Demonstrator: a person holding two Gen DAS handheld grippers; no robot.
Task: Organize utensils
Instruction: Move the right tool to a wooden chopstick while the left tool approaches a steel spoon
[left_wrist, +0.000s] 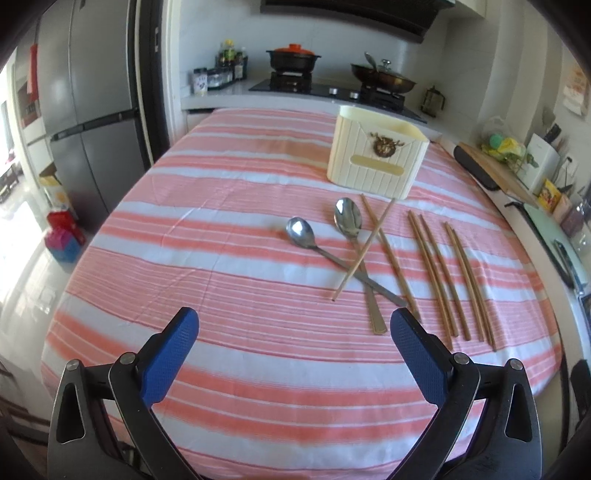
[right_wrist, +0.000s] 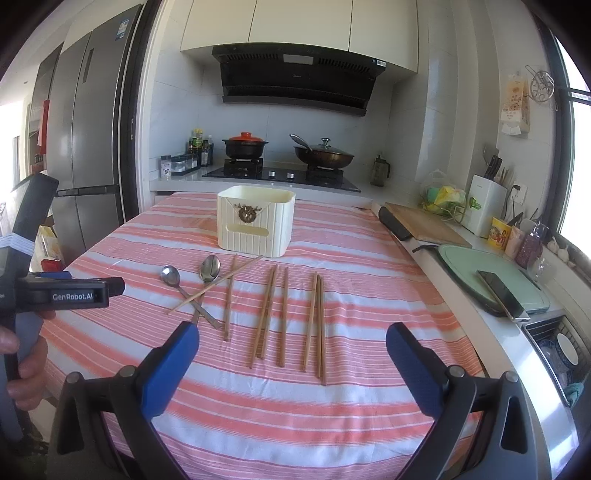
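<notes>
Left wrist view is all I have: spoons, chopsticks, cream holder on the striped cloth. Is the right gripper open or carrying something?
Observer: The right gripper is open, jaws wide apart, nothing between them. It hangs over the striped cloth, on the near side of the chopsticks.
Operator: Anything off the table's right edge, near end? My view cuts off there.
Observer: Yes. Past the steel counter edge there is a sunken rack with bowls in it, just beyond the gripper's right finger.
</notes>
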